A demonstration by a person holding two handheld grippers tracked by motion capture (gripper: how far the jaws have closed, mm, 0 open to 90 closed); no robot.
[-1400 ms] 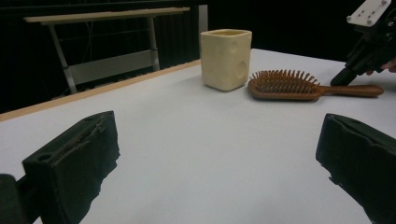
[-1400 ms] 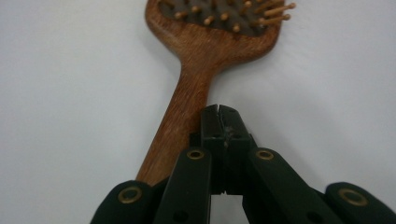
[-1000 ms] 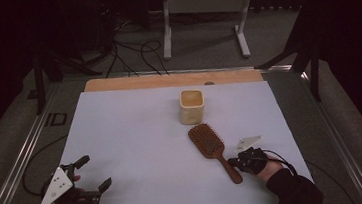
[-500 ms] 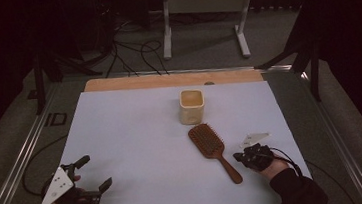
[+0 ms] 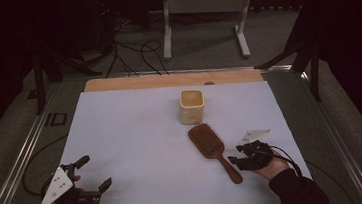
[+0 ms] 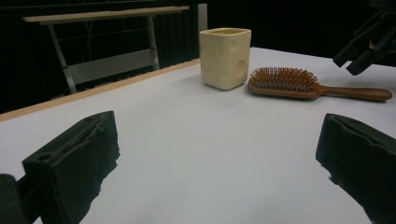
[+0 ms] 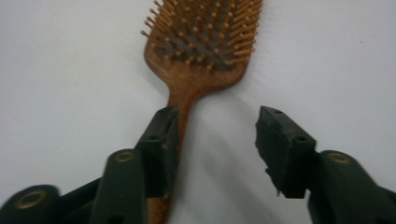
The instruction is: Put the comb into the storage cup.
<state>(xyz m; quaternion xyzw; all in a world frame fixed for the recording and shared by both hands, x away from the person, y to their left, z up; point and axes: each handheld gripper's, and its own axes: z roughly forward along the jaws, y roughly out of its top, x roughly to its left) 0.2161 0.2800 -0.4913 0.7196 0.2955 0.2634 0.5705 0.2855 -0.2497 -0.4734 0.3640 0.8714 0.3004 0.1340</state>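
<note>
The hairbrush (image 5: 213, 150) lies flat on the white worktop (image 5: 136, 131), bristles up, its paddle head pointing toward the far edge and its wooden handle running back toward the person's right side. In the left claw's view the hairbrush (image 6: 299, 85) sits just beside the cup, head close to it but apart. The cup (image 5: 192, 106) is cream-coloured, squarish and upright, standing near the middle of the worktop, a little farther away than the brush head. The left claw (image 5: 91, 173) rests low on the near left part of the worktop, well apart from both things, its jaws spread wide with nothing between them. The right claw (image 5: 236, 161) is at the handle's near end; its jaws have just been opening and now stand partly apart. In the right claw's view the hairbrush (image 7: 196, 56) handle passes right beside the left jaw, while the other jaw stands clear of it over bare worktop.
</note>
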